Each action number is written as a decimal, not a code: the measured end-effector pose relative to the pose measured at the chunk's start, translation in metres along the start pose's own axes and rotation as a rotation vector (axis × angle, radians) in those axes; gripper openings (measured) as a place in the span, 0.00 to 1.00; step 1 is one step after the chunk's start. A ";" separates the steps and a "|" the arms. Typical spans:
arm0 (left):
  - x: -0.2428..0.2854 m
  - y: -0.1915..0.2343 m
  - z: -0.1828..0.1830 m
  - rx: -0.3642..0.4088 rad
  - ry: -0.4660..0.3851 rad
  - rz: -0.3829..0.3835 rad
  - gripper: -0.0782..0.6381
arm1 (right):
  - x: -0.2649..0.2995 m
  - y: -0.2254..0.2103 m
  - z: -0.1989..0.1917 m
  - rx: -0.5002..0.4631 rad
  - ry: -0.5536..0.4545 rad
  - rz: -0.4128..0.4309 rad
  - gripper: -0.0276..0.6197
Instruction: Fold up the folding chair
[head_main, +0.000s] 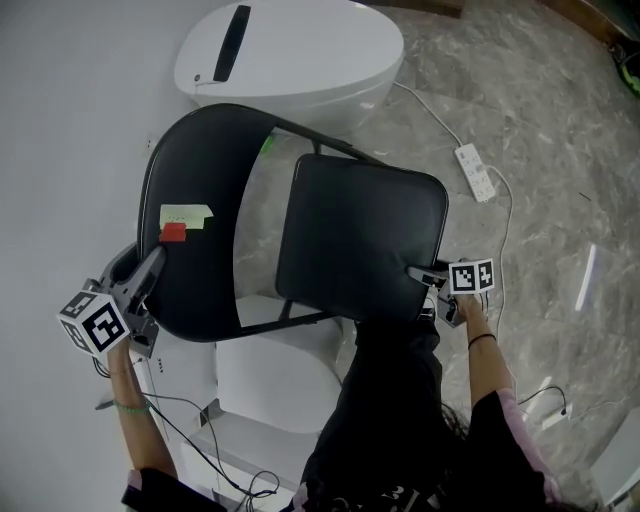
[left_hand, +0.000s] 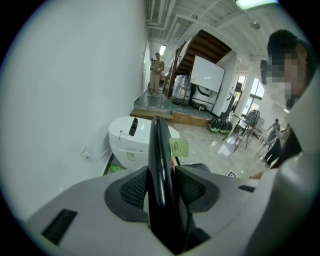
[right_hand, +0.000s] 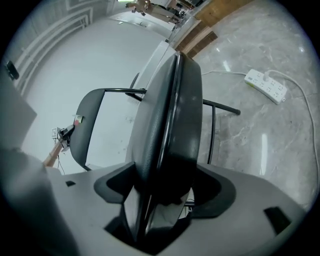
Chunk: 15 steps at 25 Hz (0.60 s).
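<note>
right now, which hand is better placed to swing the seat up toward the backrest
Right. The right gripper is clamped on an edge of the seat, so it can likely lever it up. The left gripper is clamped on the backrest, which suits holding that steady.

left hand-held gripper grey | marker cube black-white | trousers black | wristband green

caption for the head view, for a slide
Left gripper grips the backrest and right gripper the seat of the black folding chair, not yet folded.
</note>
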<state>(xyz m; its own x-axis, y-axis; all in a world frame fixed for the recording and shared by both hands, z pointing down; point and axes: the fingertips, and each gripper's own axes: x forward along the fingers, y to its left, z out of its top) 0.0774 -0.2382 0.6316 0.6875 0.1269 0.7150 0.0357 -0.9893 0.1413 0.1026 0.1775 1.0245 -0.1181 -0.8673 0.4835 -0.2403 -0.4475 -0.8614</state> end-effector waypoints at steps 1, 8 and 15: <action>-0.003 -0.005 0.005 -0.019 -0.022 -0.022 0.34 | -0.002 0.005 0.002 -0.003 -0.008 -0.002 0.58; -0.050 -0.021 0.055 -0.028 -0.049 -0.004 0.32 | -0.014 0.091 0.017 -0.005 -0.010 0.005 0.55; -0.111 -0.039 0.106 -0.066 -0.119 -0.052 0.30 | -0.018 0.218 0.036 -0.084 0.024 0.058 0.51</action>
<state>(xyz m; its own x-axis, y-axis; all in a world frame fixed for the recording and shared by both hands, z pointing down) 0.0765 -0.2214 0.4740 0.7674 0.1645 0.6198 0.0283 -0.9743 0.2235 0.0873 0.0874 0.8226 -0.1572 -0.8852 0.4379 -0.3121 -0.3762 -0.8724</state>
